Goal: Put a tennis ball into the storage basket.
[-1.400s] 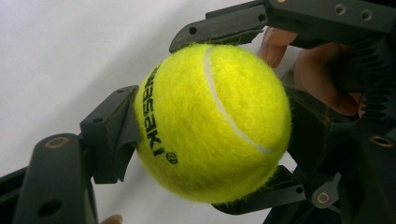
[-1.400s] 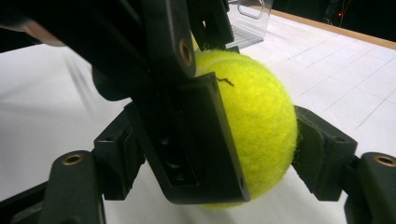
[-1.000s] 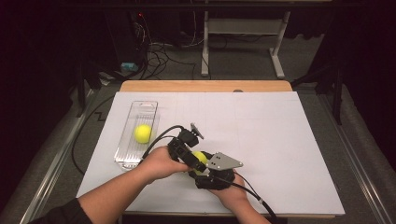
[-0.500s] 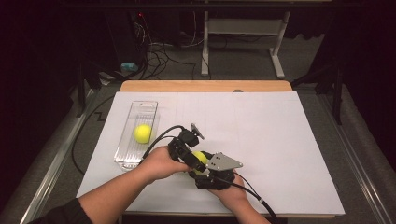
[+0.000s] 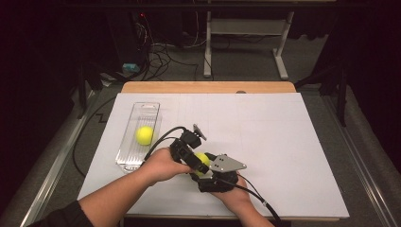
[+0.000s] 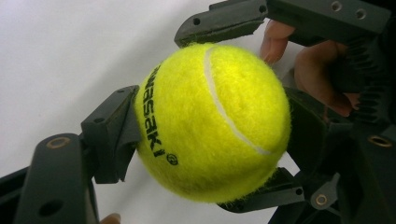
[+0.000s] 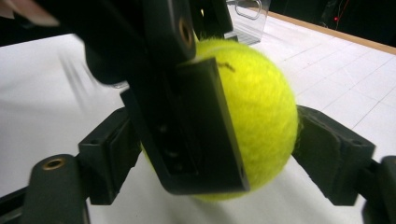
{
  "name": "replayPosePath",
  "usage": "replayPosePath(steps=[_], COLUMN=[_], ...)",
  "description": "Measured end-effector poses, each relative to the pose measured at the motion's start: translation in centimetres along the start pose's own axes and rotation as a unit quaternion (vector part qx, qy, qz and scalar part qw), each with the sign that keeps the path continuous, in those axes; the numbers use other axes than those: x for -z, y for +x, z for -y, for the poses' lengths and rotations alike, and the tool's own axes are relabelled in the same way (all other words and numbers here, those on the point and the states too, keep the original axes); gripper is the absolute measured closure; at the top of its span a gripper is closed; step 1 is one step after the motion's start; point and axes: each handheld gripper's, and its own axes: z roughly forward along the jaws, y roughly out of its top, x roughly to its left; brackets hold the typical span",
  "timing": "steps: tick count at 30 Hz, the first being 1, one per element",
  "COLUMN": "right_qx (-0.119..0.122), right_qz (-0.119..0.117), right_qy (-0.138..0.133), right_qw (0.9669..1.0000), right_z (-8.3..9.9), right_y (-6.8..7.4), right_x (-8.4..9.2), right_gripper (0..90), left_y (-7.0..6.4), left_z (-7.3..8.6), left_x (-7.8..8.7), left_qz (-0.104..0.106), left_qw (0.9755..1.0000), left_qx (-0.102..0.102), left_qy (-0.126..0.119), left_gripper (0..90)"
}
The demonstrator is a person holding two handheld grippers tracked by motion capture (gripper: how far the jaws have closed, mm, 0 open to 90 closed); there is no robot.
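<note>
Left gripper (image 5: pixel 191 158) clamps the fuzzy yellow tennis ball (image 6: pixel 212 121) at frame centre; right gripper (image 7: pixel 219 154) jaws, just opening, straddle it crosswise, pads apart.

A lab: white worktable (image 5: pixel 265 137), tangled floor cables (image 5: pixel 163 54), dark surroundings.

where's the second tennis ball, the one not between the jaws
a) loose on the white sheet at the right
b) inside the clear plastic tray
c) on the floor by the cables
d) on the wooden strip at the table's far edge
b: in the high view the second tennis ball lies inside the clear plastic tray at the left of the white sheet, apart from the tennis ball between the two grippers.
</note>
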Motion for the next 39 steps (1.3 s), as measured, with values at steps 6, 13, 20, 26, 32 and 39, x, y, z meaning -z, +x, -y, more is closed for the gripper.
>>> replayPosePath(steps=[6,13,20,26,32,39], right_qx=[-0.001,-0.004,-0.005,-0.004,-0.003,-0.005], right_qz=[-0.007,-0.004,-0.003,-0.003,0.003,0.008], right_qy=[0.005,0.006,0.005,0.002,0.000,0.000], right_qw=[1.0000,1.0000,1.0000,1.0000,1.0000,1.0000], right_z=[0.0,0.1,0.2,0.2,0.3,0.6], right_y=[0.0,0.0,-0.1,-0.3,-0.7,-1.1], right_x=[-0.2,-0.2,-0.1,0.3,0.9,1.8], right_gripper=[10.5,2.6,0.0,0.0,0.0,0.0], left_y=[0.1,0.2,0.3,0.5,0.9,1.4], left_z=[0.0,0.1,0.2,0.4,0.6,0.8], left_x=[0.1,0.3,0.4,0.7,1.1,1.6], left_qz=[-0.006,-0.006,-0.010,-0.017,-0.024,-0.033], left_qw=[1.0000,1.0000,0.9999,0.9998,0.9996,0.9993], left_qx=[0.000,0.000,0.000,0.000,0.010,0.018], left_qy=[0.003,0.003,0.003,0.005,-0.002,0.003], left_gripper=[26.7,26.8,26.8,26.8,26.8,26.8])
